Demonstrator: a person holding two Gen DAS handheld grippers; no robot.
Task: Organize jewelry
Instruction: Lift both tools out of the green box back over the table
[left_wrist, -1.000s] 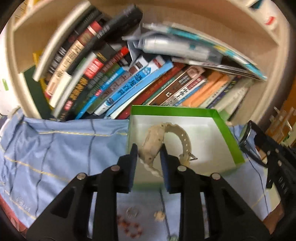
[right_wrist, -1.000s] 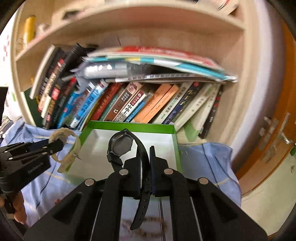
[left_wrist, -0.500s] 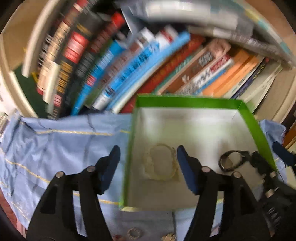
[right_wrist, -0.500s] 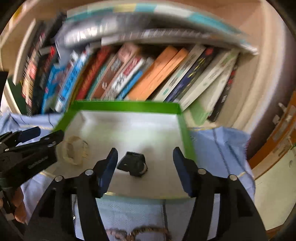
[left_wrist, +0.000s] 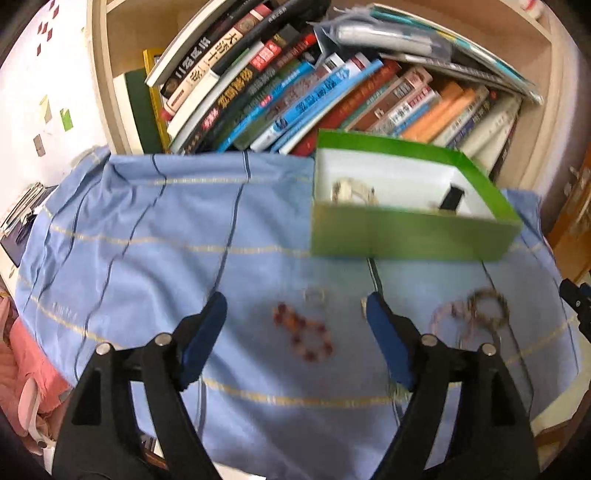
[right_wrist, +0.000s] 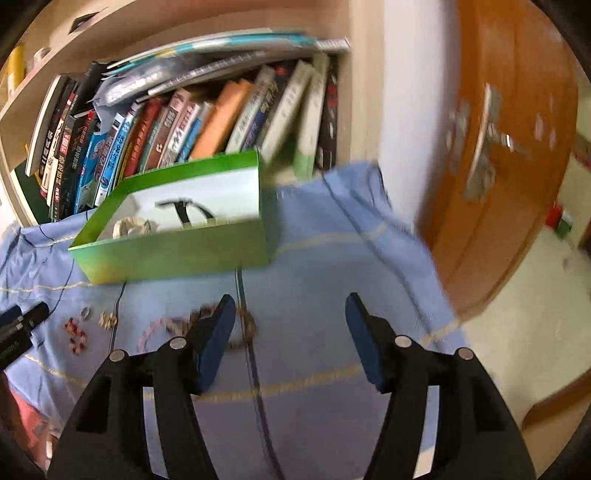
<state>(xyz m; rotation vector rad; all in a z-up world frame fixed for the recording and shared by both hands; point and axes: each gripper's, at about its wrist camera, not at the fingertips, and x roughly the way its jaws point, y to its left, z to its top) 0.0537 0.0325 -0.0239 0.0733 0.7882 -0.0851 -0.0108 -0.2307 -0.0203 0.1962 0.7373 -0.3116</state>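
A blue cloth (left_wrist: 147, 236) with thin dark and gold stripes covers a tabletop, and behind it a wooden bookshelf (left_wrist: 110, 66) holds a row of leaning books (left_wrist: 280, 96) with magazines stacked flat on top of them. On the far left of the left wrist view there is a white wall with small coloured stickers, and pink fabric bunches at the near left edge. The left gripper (left_wrist: 295, 321) hangs over the near part of the cloth with its jaws spread wide and holding nothing; they have just been opening. On the cloth between its blue-padded fingers lies a red bead bracelet (left_wrist: 303, 332), with a small clear ring (left_wrist: 314, 295) just beyond it. To the right, a tangle of pale pink and dark beaded bracelets (left_wrist: 469, 314) lies on the cloth, blurred. Farther back and to the right stands a green box (left_wrist: 406, 236) with a white interior, set against the books. Inside it, a cream watch (left_wrist: 351, 190) lies at the left and a black watch (left_wrist: 452, 199) at the right, both apart from either gripper. The right gripper (right_wrist: 290, 325) is over the cloth nearer than the box, its jaws released and empty after having just opened; its left finger overlaps the beaded tangle in the right wrist view, though contact cannot be told. At the far right stand a white wall and an orange-brown wooden door (right_wrist: 498, 166) with a metal handle.
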